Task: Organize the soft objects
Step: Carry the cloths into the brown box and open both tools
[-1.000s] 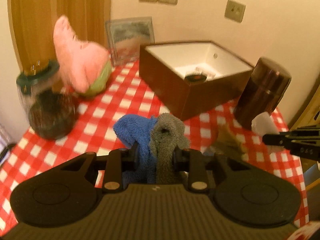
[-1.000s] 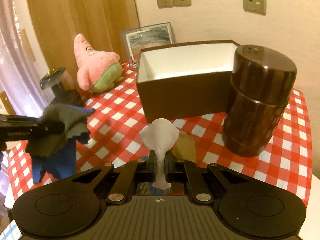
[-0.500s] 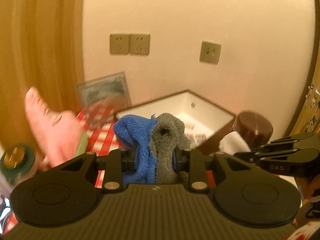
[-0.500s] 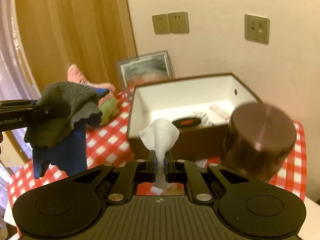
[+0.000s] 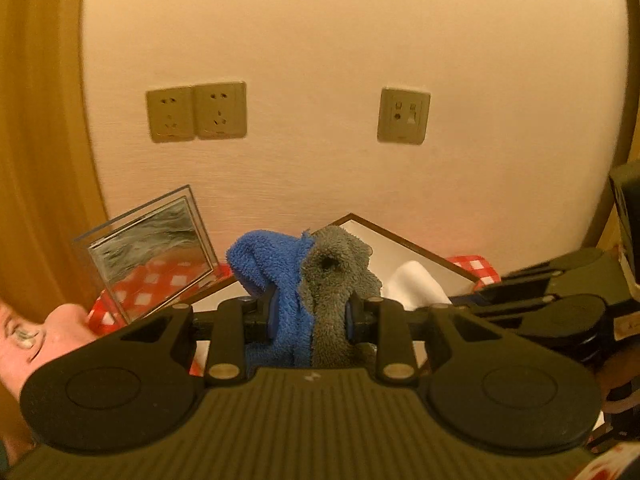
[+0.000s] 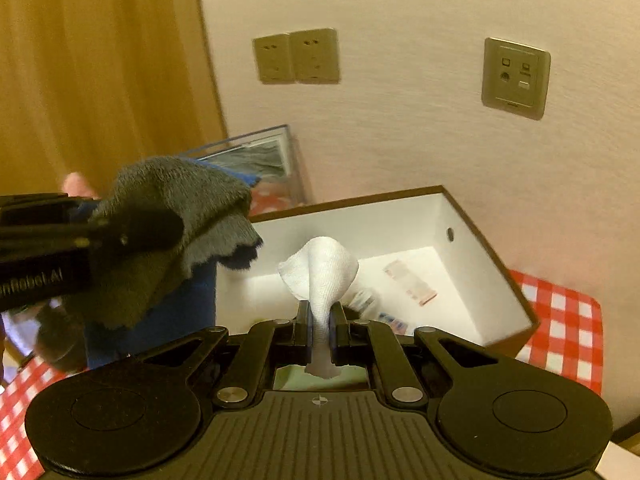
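My left gripper is shut on a blue cloth and a grey cloth bunched together, held high in front of the brown box. In the right wrist view the same cloths hang from it at the left, over the box's left edge. My right gripper is shut on a white cloth and holds it above the box's near wall. The box is white inside with a few small packets on its floor. The white cloth also shows in the left wrist view.
A framed picture leans against the wall left of the box. A pink plush toy sits at the far left. The red-checked tablecloth shows right of the box. Wall sockets are above. A curtain hangs at the left.
Both grippers have risen and moved toward the box with their cloths. The table, jar and brown canister have dropped out of view; the box interior now lies below the right gripper.
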### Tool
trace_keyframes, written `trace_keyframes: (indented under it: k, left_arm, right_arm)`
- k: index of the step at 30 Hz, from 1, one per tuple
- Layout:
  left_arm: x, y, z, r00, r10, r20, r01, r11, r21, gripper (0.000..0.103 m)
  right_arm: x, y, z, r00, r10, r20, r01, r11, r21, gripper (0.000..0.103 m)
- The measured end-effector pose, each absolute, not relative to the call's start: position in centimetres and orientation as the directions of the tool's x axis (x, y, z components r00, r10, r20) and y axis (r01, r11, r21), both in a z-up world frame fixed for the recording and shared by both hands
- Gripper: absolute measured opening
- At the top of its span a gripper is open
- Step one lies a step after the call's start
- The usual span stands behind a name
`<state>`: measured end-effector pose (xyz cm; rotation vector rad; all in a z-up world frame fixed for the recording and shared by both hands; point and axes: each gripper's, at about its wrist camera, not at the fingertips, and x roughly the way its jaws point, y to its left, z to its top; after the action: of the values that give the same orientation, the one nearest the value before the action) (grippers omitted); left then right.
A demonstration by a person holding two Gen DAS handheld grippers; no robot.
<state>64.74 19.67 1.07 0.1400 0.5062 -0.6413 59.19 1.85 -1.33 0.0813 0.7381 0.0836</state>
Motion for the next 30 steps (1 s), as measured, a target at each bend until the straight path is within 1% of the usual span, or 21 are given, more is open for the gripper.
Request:
trace_keyframes:
  k: [9, 11, 13, 16, 18, 23, 25, 26, 27, 29, 30]
  left_arm:
    - [71.2, 14.9, -1.6, 0.639, -0.525, -0.562, 0.633, 0.774, -0.004, 0.028]
    - [72.4, 14.4, -2.4, 0.628, -0.519, -0.579, 0.637, 0.771, -0.001, 0.032]
    - [73.5, 13.9, -3.3, 0.616, -0.51, -0.6, 0.64, 0.768, 0.003, 0.045]
    - [74.5, 13.5, -4.5, 0.615, -0.474, -0.631, 0.632, 0.774, 0.034, 0.048]
    - [74.7, 13.6, -5.2, 0.62, -0.461, -0.634, 0.633, 0.772, 0.058, 0.054]
    - [75.4, 14.5, -5.9, 0.622, -0.431, -0.654, 0.606, 0.794, 0.054, 0.054]
    - [75.5, 14.9, -6.0, 0.62, -0.424, -0.66, 0.596, 0.802, 0.045, 0.054]
    - [75.5, 15.0, -6.0, 0.62, -0.421, -0.662, 0.592, 0.805, 0.042, 0.054]
    - [75.5, 15.2, -5.9, 0.62, -0.42, -0.663, 0.589, 0.808, 0.039, 0.055]
    - [75.3, 15.6, -5.8, 0.618, -0.418, -0.665, 0.582, 0.813, 0.03, 0.057]
    - [75.2, 15.8, -5.7, 0.618, -0.419, -0.666, 0.579, 0.815, 0.024, 0.058]
  right_arm:
    - [65.2, 0.5, -4.3, 0.678, 0.054, -0.733, 0.085, 0.985, 0.151, 0.008]
    - [66.0, 0.4, -5.0, 0.668, 0.038, -0.743, 0.113, 0.982, 0.152, 0.008]
    - [66.6, 0.2, -5.6, 0.658, 0.026, -0.752, 0.134, 0.979, 0.152, 0.008]
    - [67.1, -0.1, -6.3, 0.651, 0.02, -0.759, 0.148, 0.977, 0.153, 0.008]
    - [67.2, -0.1, -6.5, 0.651, 0.019, -0.759, 0.15, 0.977, 0.153, 0.008]
    - [67.2, 0.1, -6.6, 0.659, 0.03, -0.751, 0.15, 0.974, 0.17, 0.009]
    - [67.1, 0.3, -6.4, 0.678, 0.042, -0.734, 0.131, 0.975, 0.177, 0.01]
    - [67.2, 0.3, -6.3, 0.682, 0.041, -0.731, 0.127, 0.977, 0.173, 0.019]
    - [67.1, 0.4, -6.2, 0.687, 0.035, -0.725, 0.129, 0.977, 0.168, 0.039]
    - [66.6, 0.3, -5.7, 0.717, 0.029, -0.696, 0.131, 0.976, 0.175, 0.063]
    - [66.2, 0.2, -5.4, 0.734, 0.024, -0.679, 0.133, 0.975, 0.179, 0.063]
